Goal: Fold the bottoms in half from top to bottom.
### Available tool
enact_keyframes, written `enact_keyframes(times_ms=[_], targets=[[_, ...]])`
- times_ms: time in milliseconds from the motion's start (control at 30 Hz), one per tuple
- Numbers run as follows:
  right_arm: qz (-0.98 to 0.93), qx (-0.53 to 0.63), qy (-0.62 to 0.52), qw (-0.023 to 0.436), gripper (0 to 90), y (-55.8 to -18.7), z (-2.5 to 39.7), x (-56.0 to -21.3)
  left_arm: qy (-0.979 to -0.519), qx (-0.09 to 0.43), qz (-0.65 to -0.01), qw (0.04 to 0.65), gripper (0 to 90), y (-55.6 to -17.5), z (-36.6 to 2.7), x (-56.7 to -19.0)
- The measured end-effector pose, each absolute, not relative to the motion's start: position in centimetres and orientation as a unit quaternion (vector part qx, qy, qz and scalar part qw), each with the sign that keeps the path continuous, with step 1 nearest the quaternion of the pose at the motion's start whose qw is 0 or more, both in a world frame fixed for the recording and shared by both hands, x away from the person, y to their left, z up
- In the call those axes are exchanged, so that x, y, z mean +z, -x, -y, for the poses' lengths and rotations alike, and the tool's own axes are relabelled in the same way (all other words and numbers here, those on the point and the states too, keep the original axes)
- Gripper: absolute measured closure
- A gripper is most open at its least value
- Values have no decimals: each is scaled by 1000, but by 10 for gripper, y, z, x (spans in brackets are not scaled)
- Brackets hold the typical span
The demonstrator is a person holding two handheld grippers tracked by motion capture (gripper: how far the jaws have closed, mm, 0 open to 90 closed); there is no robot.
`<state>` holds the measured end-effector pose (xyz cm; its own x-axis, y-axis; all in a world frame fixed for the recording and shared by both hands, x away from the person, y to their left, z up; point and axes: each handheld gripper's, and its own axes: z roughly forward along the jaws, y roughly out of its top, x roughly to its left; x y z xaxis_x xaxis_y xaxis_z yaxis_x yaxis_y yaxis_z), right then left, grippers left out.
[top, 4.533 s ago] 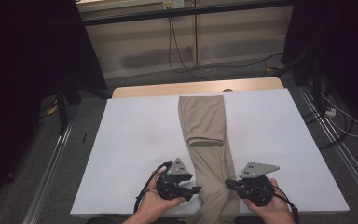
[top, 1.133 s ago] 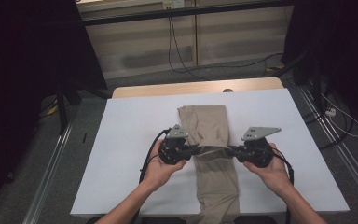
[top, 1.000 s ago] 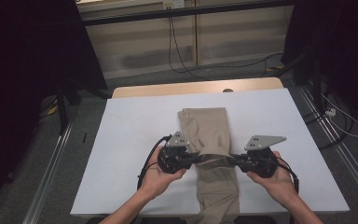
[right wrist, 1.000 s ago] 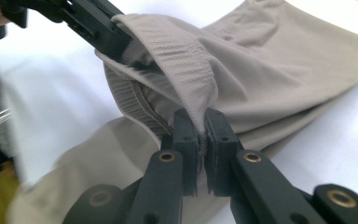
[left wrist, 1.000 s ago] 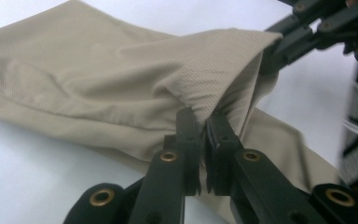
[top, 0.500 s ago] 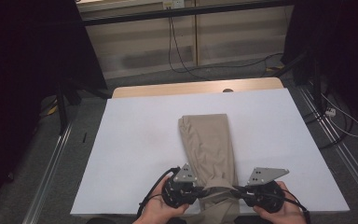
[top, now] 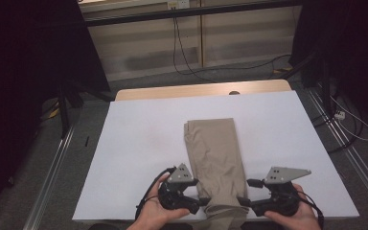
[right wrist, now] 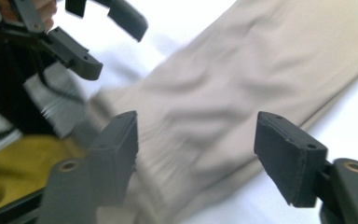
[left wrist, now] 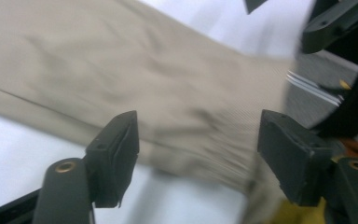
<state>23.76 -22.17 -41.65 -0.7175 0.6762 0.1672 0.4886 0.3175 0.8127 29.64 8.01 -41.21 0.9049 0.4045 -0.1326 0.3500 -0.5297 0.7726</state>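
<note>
High view: beige trousers (top: 215,158) folded lengthwise; wrinkled near edge.

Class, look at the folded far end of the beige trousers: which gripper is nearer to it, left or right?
Left, slightly. The left gripper sits at the near left edge of the beige trousers; the right gripper is at the near right edge, a touch farther from the fold.

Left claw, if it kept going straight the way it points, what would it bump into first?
Most likely the folded beige cloth trousers, lying right ahead between the open left claw tips; beyond them waits the right claw, though depth is unclear.
</note>
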Motion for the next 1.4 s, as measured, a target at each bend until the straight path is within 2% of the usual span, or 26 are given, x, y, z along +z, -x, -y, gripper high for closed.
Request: enact_keyframes(times_ms=[167, 267, 333, 433, 500, 567, 767, 967, 1133, 1200, 1267, 1333, 1400], targets=[[-801, 447, -377, 132, 312, -283, 228, -413, -855, 91, -253, 443, 231, -347, -86, -413], [-794, 443, -396, 127, 327, -321, 231, -418, -842, 93, -296, 441, 201, -384, -86, -421], [-794, 436, -403, 134, 352, -346, 231, -419, -846, 115, -296, 429, 191, -406, -85, -425], [-781, 441, -415, 157, 412, -381, 231, -422, -839, 108, -326, 422, 196, -437, -83, -431], [-777, 437, -421, 167, 422, -403, 230, -424, -839, 123, -331, 414, 242, -454, -80, -431], [-779, 426, -426, 174, 471, -425, 229, -427, -831, 132, -352, 411, 293, -472, -80, -431], [-768, 406, -462, 177, 470, -484, 233, -442, -817, 142, -377, 413, 379, -511, -76, -442], [-769, 389, -480, 165, 436, -514, 234, -455, -810, 131, -402, 406, 341, -531, -72, -460], [-772, 393, -475, 156, 392, -521, 227, -462, -811, 122, -395, 414, 337, -536, -74, -463], [-778, 390, -468, 155, 406, -519, 225, -462, -812, 119, -394, 414, 335, -535, -72, -463], [-782, 389, -465, 143, 457, -517, 222, -460, -817, 103, -389, 412, 363, -534, -71, -461], [-787, 385, -462, 138, 547, -515, 219, -459, -820, 94, -383, 414, 512, -529, -67, -461], [-792, 384, -457, 131, 624, -514, 218, -459, -823, 94, -385, 406, 536, -527, -66, -460]])
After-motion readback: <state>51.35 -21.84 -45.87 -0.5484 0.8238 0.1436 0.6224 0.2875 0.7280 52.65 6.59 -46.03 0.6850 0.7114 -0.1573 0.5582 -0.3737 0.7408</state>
